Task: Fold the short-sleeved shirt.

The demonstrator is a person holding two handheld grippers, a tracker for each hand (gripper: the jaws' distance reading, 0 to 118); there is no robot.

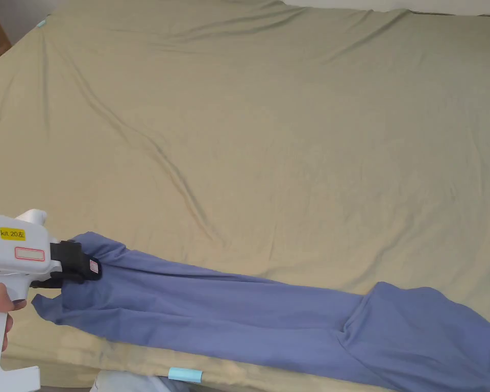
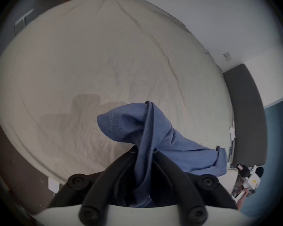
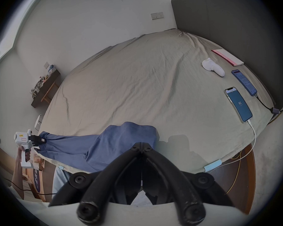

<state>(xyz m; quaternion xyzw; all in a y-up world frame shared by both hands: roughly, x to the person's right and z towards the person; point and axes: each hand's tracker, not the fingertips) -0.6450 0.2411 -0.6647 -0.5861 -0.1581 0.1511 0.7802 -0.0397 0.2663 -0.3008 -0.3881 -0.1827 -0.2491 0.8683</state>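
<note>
A blue short-sleeved shirt (image 1: pixel 269 311) lies stretched in a long band along the near edge of the bed, its wide end at the right. My left gripper (image 1: pixel 88 268) is shut on the shirt's left end. In the left gripper view a bunched fold of shirt (image 2: pixel 129 125) runs up between the jaws of the left gripper (image 2: pixel 144 149). My right gripper (image 3: pixel 142 148) is shut with nothing between its jaws, just short of the shirt's (image 3: pixel 96 143) wide end. Farther off, the right gripper view has the left gripper (image 3: pixel 42 140), and the left gripper view has the right gripper (image 2: pixel 240 168).
The olive bed sheet (image 1: pixel 269 127) spreads wide and wrinkled beyond the shirt. Two phones (image 3: pixel 238 104) (image 3: pixel 243 82) on cables, a white device (image 3: pixel 212 67) and a notebook (image 3: pixel 227 57) lie near the dark headboard (image 3: pixel 227 25). A cluttered side table (image 3: pixel 44 86) stands past the bed.
</note>
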